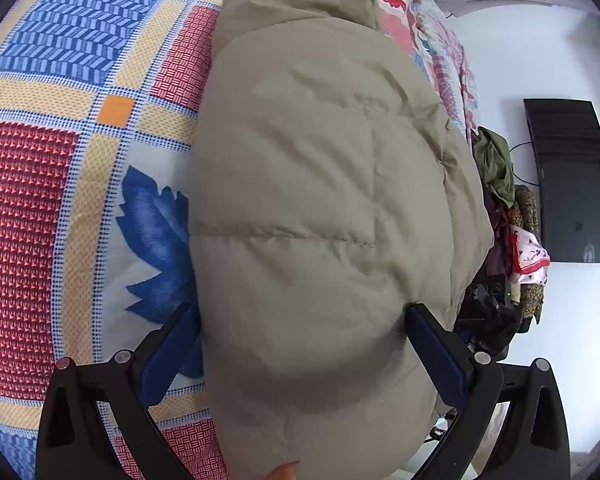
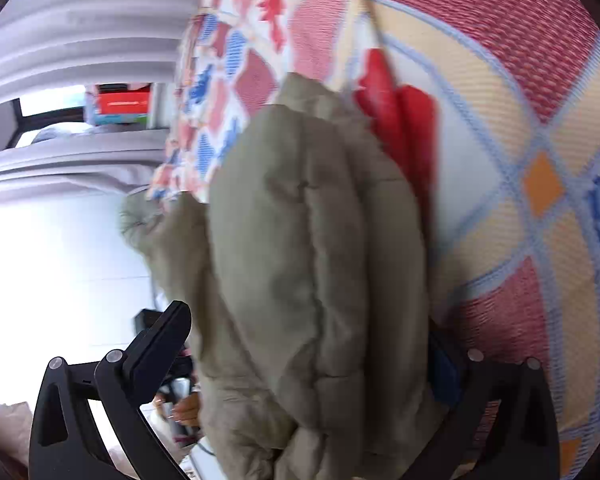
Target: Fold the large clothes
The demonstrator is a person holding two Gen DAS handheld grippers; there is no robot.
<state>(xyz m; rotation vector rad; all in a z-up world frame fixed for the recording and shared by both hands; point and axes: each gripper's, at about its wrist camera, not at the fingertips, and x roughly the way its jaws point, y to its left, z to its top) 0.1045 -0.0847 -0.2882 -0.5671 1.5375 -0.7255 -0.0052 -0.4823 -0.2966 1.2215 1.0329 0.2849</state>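
A puffy khaki jacket (image 1: 320,180) lies bundled on a patterned bedspread (image 1: 60,200). My left gripper (image 1: 300,308) straddles its near end, the jaws wide; both blue pads (image 1: 432,340) press into the padding, which bulges between them. In the right wrist view the same jacket (image 2: 300,220) hangs in thick folds over the bedspread (image 2: 520,120). My right gripper (image 2: 308,320) stands open around it: the left finger (image 2: 160,344) is clear of the fabric, and the right finger (image 2: 444,360) is mostly hidden behind the folds.
The bed edge runs along the jacket's far side. Beyond it a heap of clothes (image 1: 508,220) sits below a dark wall screen (image 1: 572,180). A person's hand (image 2: 188,408) shows low behind the right gripper. Pale curtains (image 2: 80,20) and boxes (image 2: 120,104) stand by a window.
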